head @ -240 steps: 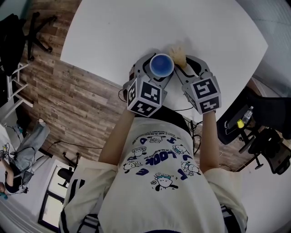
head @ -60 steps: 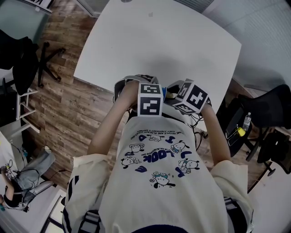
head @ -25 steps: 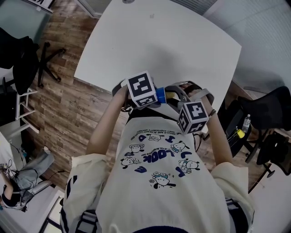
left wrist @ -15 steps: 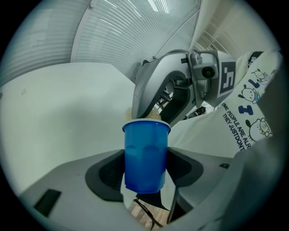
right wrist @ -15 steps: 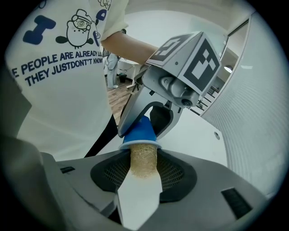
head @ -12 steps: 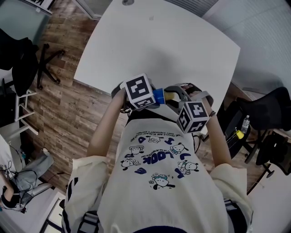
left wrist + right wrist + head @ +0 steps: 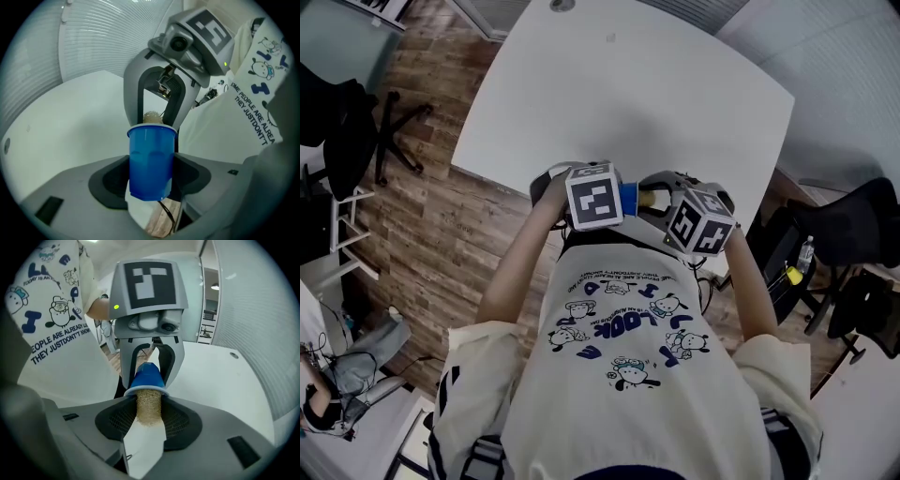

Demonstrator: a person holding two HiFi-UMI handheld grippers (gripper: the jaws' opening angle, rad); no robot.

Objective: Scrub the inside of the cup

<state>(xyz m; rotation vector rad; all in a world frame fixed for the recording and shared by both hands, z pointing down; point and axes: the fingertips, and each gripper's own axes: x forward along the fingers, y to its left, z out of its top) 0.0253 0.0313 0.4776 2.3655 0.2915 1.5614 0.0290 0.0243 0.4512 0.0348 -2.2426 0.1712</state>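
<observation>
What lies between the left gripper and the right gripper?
Head view: the blue cup, held by the left gripper, and the scrubber between the closing jaws of the right gripper, pushed into it.

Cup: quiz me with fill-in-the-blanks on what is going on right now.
1. The left gripper has its fingers shut on a ____ cup.
2. The tip of the beige scrubber sits ____ the cup.
3. The table beyond them is ____.
Missing words: blue; inside; white.
</observation>
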